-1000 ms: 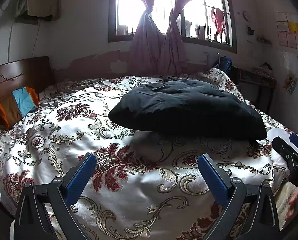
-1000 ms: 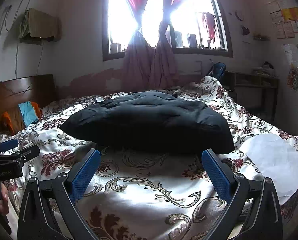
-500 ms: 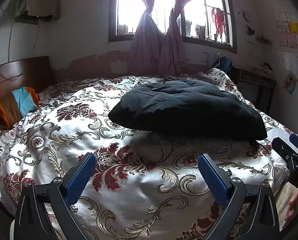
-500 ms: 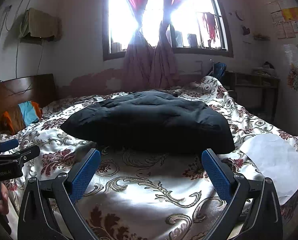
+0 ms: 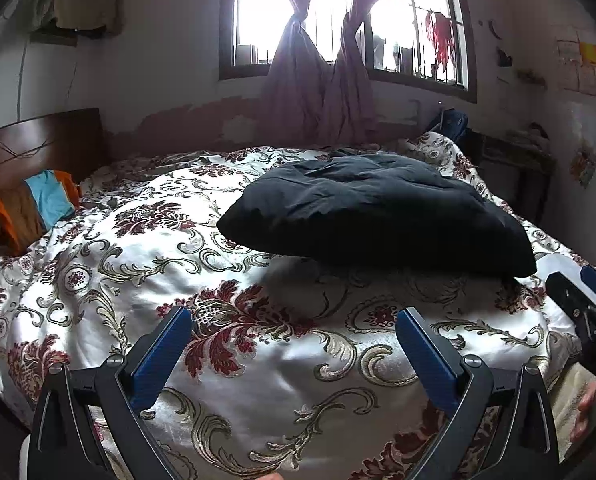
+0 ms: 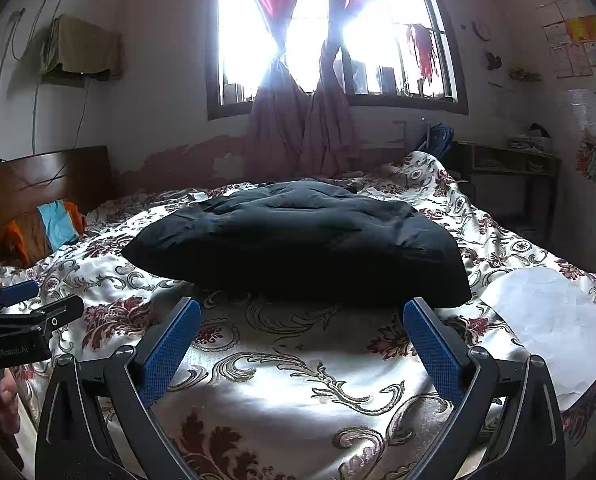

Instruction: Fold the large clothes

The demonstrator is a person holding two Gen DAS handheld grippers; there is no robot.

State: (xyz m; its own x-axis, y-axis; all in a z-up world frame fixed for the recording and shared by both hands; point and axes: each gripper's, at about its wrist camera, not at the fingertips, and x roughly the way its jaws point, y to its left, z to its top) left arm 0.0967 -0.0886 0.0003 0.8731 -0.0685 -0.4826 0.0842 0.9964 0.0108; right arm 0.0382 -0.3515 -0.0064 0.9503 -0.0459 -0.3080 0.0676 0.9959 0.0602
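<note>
A puffy black garment [image 5: 370, 216] lies in a folded bundle on the flowered bedspread [image 5: 145, 280]; it also shows in the right wrist view [image 6: 298, 248]. My left gripper [image 5: 293, 316] is open and empty, above the bedspread, short of the bundle's near left side. My right gripper [image 6: 302, 306] is open and empty, close to the bundle's near edge, not touching it. Each gripper appears at the edge of the other's view: the right gripper in the left wrist view [image 5: 586, 300], the left gripper in the right wrist view [image 6: 25, 300].
A wooden headboard [image 5: 37, 144] and orange-blue pillows [image 5: 37, 204] lie at the left. A white sheet [image 6: 554, 316] lies on the bed at the right. A window with tied curtains [image 6: 306, 128] is behind. A dark side table [image 6: 506, 164] stands at the far right.
</note>
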